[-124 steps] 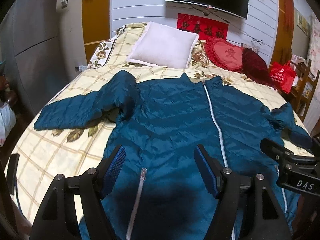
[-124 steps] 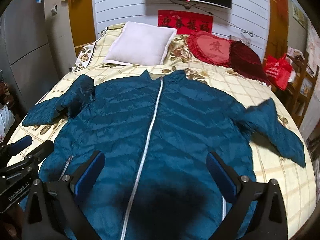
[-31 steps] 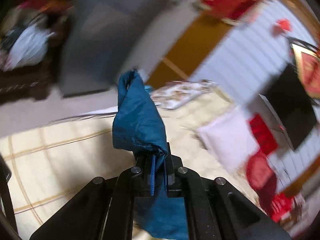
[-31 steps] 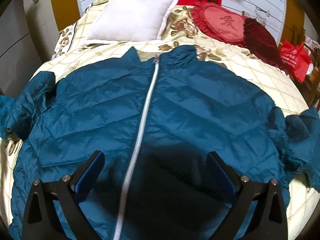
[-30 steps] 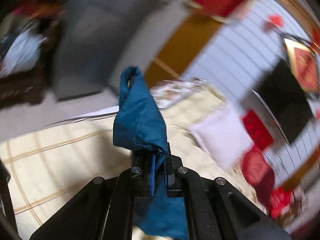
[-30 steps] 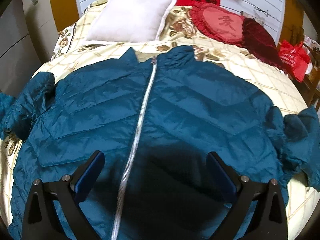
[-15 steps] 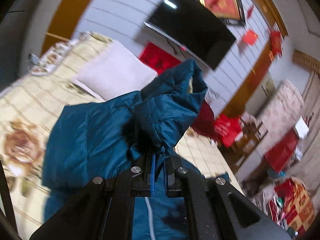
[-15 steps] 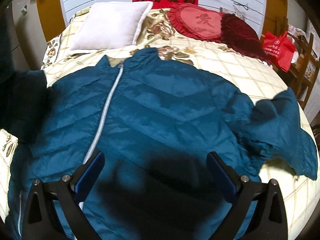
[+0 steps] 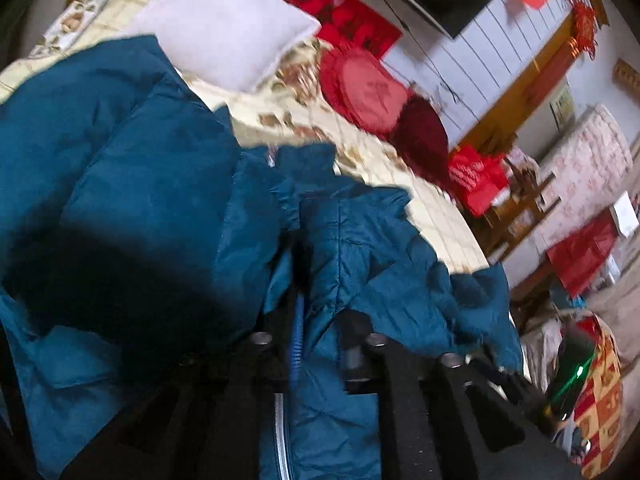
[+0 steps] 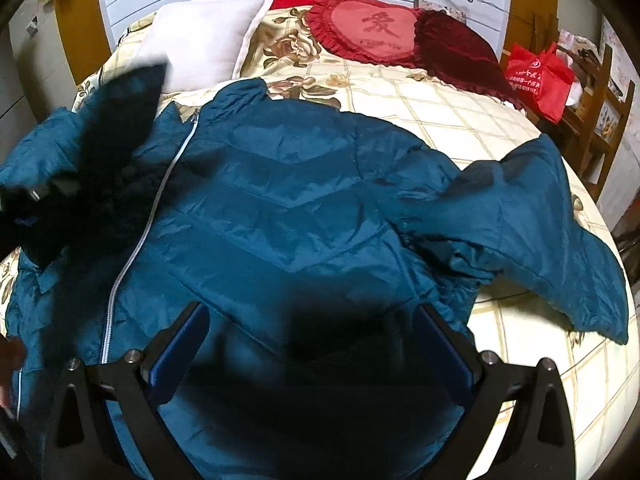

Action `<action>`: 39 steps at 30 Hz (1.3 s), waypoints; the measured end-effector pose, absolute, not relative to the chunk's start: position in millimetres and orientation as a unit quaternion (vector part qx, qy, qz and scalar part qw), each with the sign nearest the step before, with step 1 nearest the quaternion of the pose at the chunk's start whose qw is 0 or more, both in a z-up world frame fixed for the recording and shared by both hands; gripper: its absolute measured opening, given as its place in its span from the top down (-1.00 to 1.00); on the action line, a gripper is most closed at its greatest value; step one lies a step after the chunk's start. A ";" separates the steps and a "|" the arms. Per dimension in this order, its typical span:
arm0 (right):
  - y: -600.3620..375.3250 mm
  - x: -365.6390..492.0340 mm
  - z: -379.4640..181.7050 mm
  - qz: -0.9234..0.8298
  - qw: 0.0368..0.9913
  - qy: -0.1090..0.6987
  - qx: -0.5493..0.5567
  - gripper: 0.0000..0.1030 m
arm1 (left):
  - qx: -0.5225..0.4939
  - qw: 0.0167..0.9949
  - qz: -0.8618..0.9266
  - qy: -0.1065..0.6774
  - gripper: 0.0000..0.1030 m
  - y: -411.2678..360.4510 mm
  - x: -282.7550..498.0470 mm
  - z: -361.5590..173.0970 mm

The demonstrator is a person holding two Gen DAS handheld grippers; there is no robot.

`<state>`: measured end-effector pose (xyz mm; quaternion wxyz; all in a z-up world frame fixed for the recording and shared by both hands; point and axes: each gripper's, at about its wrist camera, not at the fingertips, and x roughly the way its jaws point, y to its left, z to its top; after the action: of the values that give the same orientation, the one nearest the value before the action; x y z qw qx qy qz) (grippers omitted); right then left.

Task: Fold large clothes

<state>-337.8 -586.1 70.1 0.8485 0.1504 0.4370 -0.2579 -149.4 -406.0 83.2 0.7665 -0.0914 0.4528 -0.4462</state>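
Note:
A teal puffer jacket (image 10: 300, 200) lies front-up on the bed, its white zipper (image 10: 160, 200) closed. Its left sleeve (image 9: 360, 248) is brought over the chest, the cuff still lying between the fingers of my left gripper (image 9: 322, 320), whose jaws are opening and stand a little apart. In the right wrist view that raised sleeve (image 10: 116, 132) shows dark at the left edge. The right sleeve (image 10: 540, 220) lies spread out to the right on the bedspread. My right gripper (image 10: 310, 312) hovers wide open over the jacket's lower front, holding nothing.
The bed's checked floral spread (image 10: 440, 108) carries a white pillow (image 10: 200, 40), a red heart cushion (image 10: 372, 28) and a dark red cushion (image 10: 452, 48) at the head. A red bag (image 10: 540, 76) and a wooden chair (image 10: 600, 100) stand off the bed's right side.
The left gripper swung the left sleeve from beside the bed across onto the jacket's front, and its jaws have parted. The right gripper drifted rightward over the jacket.

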 end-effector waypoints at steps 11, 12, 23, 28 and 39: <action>-586.5 -343.4 83.3 -0.253 0.854 0.418 0.180 -1.00 | -0.088 0.742 -0.508 0.428 -0.43 -367.4 -174.1 120.6; -585.9 -342.8 86.7 -0.248 0.856 0.413 0.187 -1.00 | -0.079 0.754 -0.502 0.417 -0.43 -353.7 -175.6 127.4; -572.4 -259.4 59.1 -0.184 0.847 0.413 0.278 -0.93 | -0.051 0.859 -0.285 0.422 -0.43 -243.3 -104.9 84.6; -563.6 -229.5 38.5 -0.183 0.845 0.436 0.249 -0.18 | -0.064 0.858 -0.236 0.452 -0.43 -233.5 -77.8 52.2; -576.7 -259.7 71.5 -0.197 0.879 0.385 0.200 0.73 | -0.060 0.859 -0.219 0.460 -0.43 -231.5 -72.2 34.1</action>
<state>-259.7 -576.7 71.5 0.8794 0.1995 0.3845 -0.1973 -72.2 -231.5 34.1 0.8585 -0.0601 0.4596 -0.2193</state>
